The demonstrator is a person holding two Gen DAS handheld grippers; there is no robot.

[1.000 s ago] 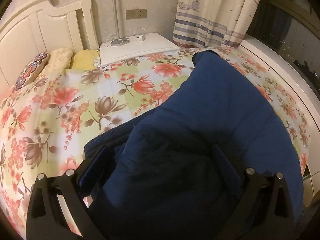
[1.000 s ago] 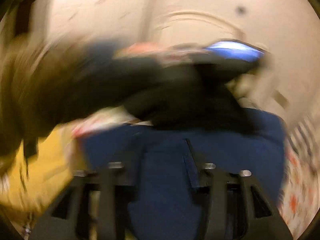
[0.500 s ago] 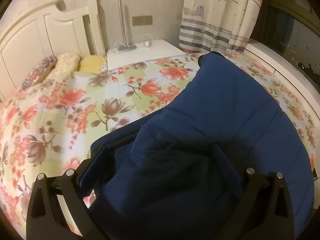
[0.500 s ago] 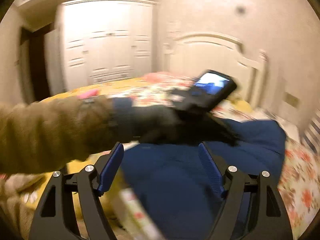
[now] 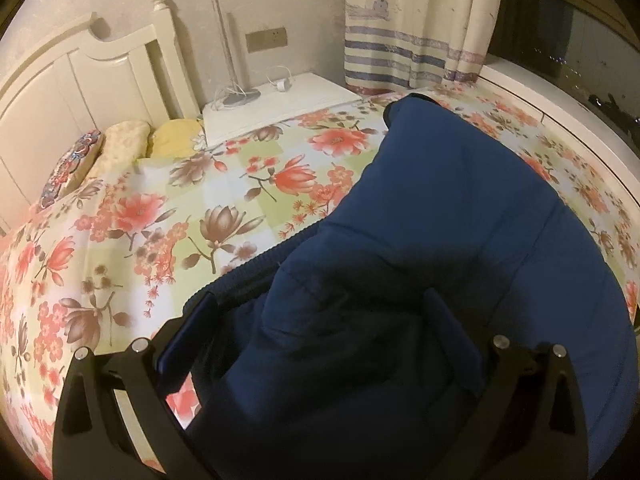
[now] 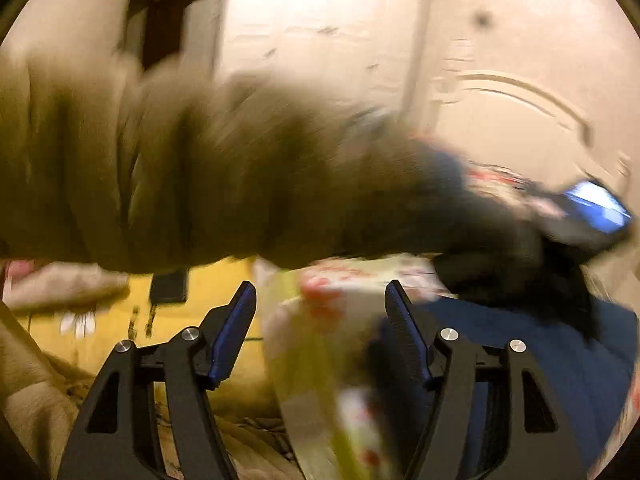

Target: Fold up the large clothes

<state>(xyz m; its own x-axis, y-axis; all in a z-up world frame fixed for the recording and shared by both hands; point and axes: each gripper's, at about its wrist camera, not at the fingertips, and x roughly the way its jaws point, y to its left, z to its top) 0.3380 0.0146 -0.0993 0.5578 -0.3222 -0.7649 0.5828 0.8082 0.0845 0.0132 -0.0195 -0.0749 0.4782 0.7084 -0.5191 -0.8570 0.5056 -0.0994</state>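
Left wrist view: my left gripper point(image 5: 320, 332) stands with its jaws spread wide around a bunched, raised fold of the padded navy-blue quilted garment point(image 5: 460, 216); cloth fills the gap, but I cannot tell whether the blue pads actually pinch it. The garment lies on the floral-print bedspread point(image 5: 160, 220), running from 6 o'clock up toward 1 o'clock, with one end near the striped curtain point(image 5: 408, 32) and a ribbed edge showing at about 8 o'clock. Right wrist view, heavily blurred: my right gripper point(image 6: 320, 328) is wide open and holds nothing, poised over the bedspread edge with the garment at 4 o'clock; my olive-sleeved left arm point(image 6: 240, 184) crosses the frame from 9 to 3 o'clock. I judge the folding to be at an early or middle stage: one portion looks doubled over, but the garment is not yet a compact, squared bundle, so further folds and smoothing remain.
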